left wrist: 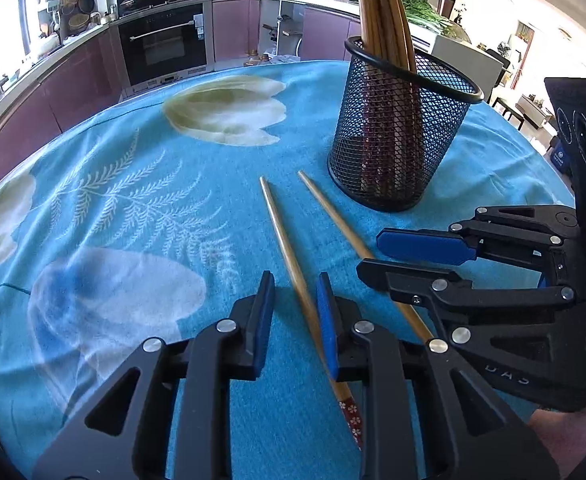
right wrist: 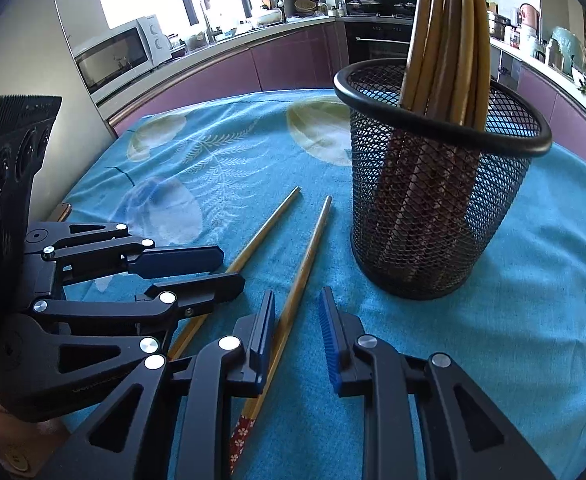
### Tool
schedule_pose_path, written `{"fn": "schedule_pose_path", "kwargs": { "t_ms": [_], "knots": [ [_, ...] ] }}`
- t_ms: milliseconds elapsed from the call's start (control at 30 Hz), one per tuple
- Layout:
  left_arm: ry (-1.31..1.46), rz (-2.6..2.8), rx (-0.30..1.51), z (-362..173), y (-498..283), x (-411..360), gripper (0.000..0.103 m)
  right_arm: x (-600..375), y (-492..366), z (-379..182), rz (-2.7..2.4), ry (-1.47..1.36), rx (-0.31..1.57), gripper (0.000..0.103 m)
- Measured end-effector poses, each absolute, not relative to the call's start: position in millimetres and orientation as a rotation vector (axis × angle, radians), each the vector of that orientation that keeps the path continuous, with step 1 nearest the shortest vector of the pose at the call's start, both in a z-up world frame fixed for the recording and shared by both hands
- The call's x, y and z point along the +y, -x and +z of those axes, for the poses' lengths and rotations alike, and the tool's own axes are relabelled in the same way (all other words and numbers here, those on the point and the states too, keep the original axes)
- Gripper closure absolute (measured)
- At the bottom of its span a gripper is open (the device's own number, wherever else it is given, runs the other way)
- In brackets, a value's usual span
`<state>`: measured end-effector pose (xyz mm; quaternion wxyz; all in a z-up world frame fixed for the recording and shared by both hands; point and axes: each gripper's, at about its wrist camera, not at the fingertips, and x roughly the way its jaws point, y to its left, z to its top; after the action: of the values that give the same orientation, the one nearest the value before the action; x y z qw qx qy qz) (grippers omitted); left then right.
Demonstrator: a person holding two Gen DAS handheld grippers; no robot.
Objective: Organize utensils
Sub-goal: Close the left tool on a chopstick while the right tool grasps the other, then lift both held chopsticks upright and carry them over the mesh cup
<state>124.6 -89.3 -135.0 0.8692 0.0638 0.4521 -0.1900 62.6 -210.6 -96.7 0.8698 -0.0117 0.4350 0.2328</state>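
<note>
Left wrist view: the left gripper (left wrist: 295, 306) is lowered over one chopstick (left wrist: 289, 258) lying on the blue-clothed surface (left wrist: 133, 200), its fingers spread slightly apart, with the stick lying against the right finger's pad and a gap left on the other side, so no pinch is made. In the right wrist view, the right gripper (right wrist: 297, 320) is set likewise over the second chopstick (right wrist: 303, 268), which lies by the left finger; those fingers too are parted and nothing is gripped. Both sticks are laid side by side, close to the black mesh holder (left wrist: 401, 136), in which a bundle of chopsticks (left wrist: 381, 12) already stands upright.

The step in hand is judged to be the pickup of each loose stick. For a good grasp, each stick should be centred between the pads before closing, and the pads kept low against the cloth so that the thin shaft is not rolled away. The two grippers are nearly touching, so lifting should be staggered.
</note>
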Motion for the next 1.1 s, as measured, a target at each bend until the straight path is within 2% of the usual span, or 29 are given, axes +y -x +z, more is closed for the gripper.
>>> {"fn": "schedule_pose_path", "kwargs": {
  "t_ms": [233, 333, 1100],
  "knots": [
    [-0.102, -0.387, 0.941, -136.3, -124.0, -88.0, 0.093, -214.4, -62.4, -98.2, 0.500, -0.029, 0.920, 0.097],
    [-0.080, -0.378, 0.939, -136.3, -122.5, -85.3, 0.095, -220.8, -61.8, -97.3, 0.502, -0.068, 0.921, 0.097],
    [-0.006, -0.404, 0.845, -90.8, -95.6, -70.4, 0.095, -244.6, -31.5, -45.6, 0.589, -0.157, 0.763, 0.097]
  ]
}}
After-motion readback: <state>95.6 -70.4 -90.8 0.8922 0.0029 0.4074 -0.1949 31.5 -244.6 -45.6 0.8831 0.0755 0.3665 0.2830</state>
